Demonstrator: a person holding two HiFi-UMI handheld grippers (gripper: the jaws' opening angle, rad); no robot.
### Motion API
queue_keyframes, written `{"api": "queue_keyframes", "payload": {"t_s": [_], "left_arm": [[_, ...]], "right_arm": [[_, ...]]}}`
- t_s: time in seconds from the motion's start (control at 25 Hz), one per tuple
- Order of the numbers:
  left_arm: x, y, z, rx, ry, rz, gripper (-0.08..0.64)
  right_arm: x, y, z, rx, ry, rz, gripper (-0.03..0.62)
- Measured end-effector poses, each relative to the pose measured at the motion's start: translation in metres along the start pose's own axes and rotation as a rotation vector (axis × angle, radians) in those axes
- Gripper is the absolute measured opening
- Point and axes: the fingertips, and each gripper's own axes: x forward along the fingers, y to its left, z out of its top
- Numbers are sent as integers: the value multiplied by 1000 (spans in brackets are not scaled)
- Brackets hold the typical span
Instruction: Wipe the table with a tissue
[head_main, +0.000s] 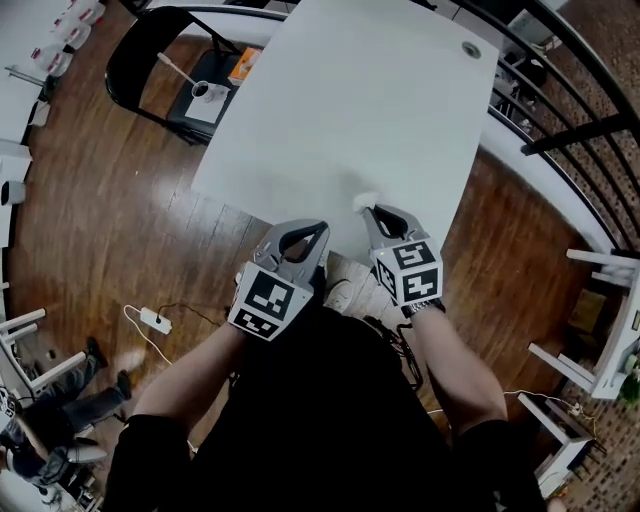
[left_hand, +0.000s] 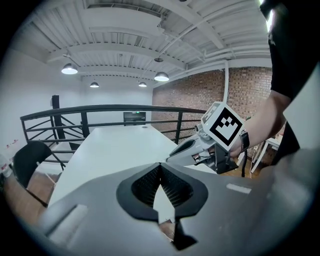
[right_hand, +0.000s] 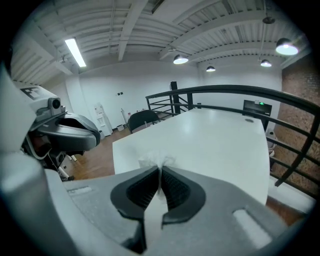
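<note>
A white table (head_main: 350, 110) stretches away in front of me. My right gripper (head_main: 368, 208) is shut on a small white tissue (head_main: 365, 200), held at the table's near edge; in the right gripper view the tissue (right_hand: 157, 161) puffs out just past the closed jaws above the tabletop (right_hand: 210, 140). My left gripper (head_main: 322, 226) hovers at the near edge too, a little left of the right one, shut with nothing in it. In the left gripper view its jaws (left_hand: 160, 166) meet at the tips, and the right gripper (left_hand: 167, 159) shows beside them.
A black chair (head_main: 165, 65) with a cup and papers on its seat stands left of the table. A dark railing (head_main: 560, 90) runs along the right and far sides. A power strip (head_main: 155, 320) lies on the wood floor to the left. A person's legs (head_main: 70, 400) show at lower left.
</note>
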Motion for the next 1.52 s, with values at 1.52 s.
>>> {"api": "queue_keyframes", "payload": {"t_s": [1.52], "left_arm": [[-156, -88, 15, 133, -199, -49, 17]], "right_arm": [[-195, 144, 3, 9, -352, -136, 6]]}}
